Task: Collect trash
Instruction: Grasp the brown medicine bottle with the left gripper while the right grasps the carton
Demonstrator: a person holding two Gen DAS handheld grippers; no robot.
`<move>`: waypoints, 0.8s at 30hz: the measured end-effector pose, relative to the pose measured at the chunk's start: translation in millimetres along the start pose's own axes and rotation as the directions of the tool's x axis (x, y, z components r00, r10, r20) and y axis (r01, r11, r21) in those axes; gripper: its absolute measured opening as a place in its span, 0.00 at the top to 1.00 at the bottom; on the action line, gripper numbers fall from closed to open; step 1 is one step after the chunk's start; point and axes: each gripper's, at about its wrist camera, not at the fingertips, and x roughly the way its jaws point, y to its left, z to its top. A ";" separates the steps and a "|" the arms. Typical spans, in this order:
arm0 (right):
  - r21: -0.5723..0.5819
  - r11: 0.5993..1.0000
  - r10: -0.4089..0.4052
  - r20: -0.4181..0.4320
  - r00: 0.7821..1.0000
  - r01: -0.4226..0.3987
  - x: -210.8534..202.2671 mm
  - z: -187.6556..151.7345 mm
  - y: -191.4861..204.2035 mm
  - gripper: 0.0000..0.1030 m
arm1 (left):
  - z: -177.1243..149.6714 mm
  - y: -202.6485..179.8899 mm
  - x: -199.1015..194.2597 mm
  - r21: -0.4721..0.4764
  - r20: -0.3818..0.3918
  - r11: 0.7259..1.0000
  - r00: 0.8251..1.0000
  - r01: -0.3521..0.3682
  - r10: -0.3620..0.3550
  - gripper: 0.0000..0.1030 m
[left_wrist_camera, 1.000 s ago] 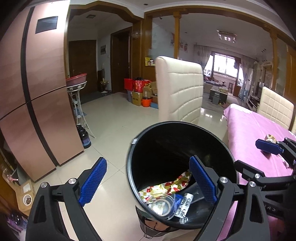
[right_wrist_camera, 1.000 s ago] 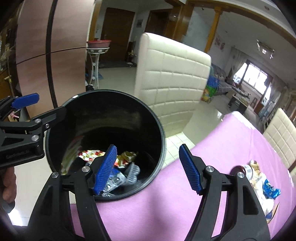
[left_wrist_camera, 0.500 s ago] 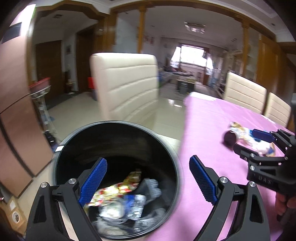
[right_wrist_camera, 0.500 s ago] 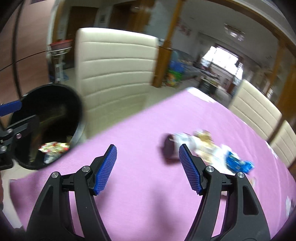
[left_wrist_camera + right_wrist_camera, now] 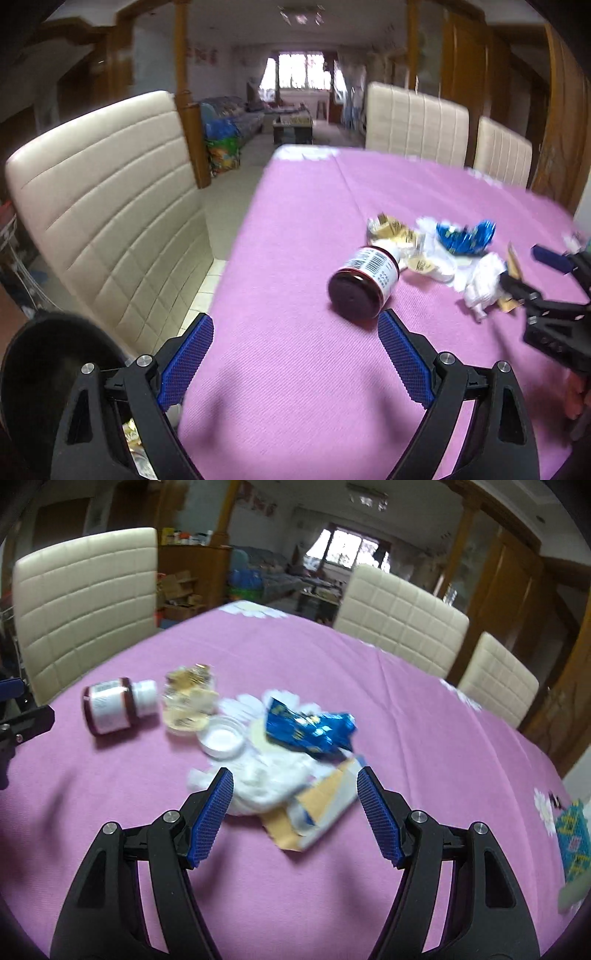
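A pile of trash lies on the purple tablecloth (image 5: 147,849): a dark bottle (image 5: 110,706) on its side with a white cap, a blue wrapper (image 5: 310,733), white crumpled paper (image 5: 269,782), a tan envelope (image 5: 317,812), a white lid (image 5: 221,740) and gold wrappers (image 5: 188,698). My right gripper (image 5: 295,812) is open, just before the paper and envelope. My left gripper (image 5: 295,363) is open and empty, short of the bottle (image 5: 364,286). The black trash bin (image 5: 48,369) sits low at the left of the left wrist view.
Cream padded chairs (image 5: 107,221) (image 5: 399,620) stand around the table. A teal patterned object (image 5: 572,834) lies at the table's right edge. The right gripper (image 5: 554,295) shows at the right of the left wrist view.
Both grippers have swung from over the black bin to the right, onto the table. The right gripper has closed in on the trash pile. Both stay open and empty.
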 end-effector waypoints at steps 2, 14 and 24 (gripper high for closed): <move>0.027 1.000 0.009 -0.029 1.000 -0.008 6.1 -4.1 -9.4 0.32 | 4.3 -12.0 9.4 0.033 -0.021 0.999 1.000 0.015 -0.015 0.14; 0.135 0.990 0.060 -0.134 0.989 -0.041 29.6 -14.5 -34.2 0.33 | 19.6 -45.9 43.8 0.111 -0.102 0.993 0.994 0.037 -0.026 0.14; 0.239 0.969 0.102 -0.178 0.979 -0.057 32.8 -17.9 -55.2 0.55 | 16.2 -49.9 29.4 0.072 -0.042 0.991 0.993 0.114 -0.111 0.22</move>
